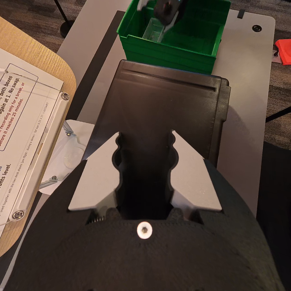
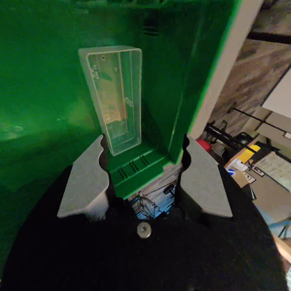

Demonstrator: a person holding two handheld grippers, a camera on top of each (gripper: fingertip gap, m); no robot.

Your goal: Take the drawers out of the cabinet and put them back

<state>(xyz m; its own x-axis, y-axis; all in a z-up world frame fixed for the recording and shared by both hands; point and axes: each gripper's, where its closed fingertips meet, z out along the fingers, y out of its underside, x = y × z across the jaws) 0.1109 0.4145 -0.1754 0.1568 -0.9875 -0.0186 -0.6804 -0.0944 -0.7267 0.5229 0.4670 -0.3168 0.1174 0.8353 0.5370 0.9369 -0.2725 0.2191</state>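
A black cabinet (image 1: 165, 102) lies on the grey table, seen from above, and my left gripper (image 1: 145, 133) hovers open and empty over its top. Beyond it stands a green bin (image 1: 170, 52) with a clear plastic drawer (image 1: 153, 32) lying inside. My right gripper (image 1: 168, 12) shows blurred over that drawer. In the right wrist view, the right gripper (image 2: 144, 135) is open above the bin's corner (image 2: 138, 178). The clear drawer (image 2: 113, 94) lies on the bin floor just ahead of the left finger, not gripped.
A wooden board (image 1: 52, 67) with a printed sheet in a clear holder (image 1: 23, 126) sits left of the cabinet. The grey table (image 1: 245, 110) runs along the right, with an orange-red object (image 1: 283, 52) past its edge. Boxes and cables (image 2: 244, 157) clutter the floor.
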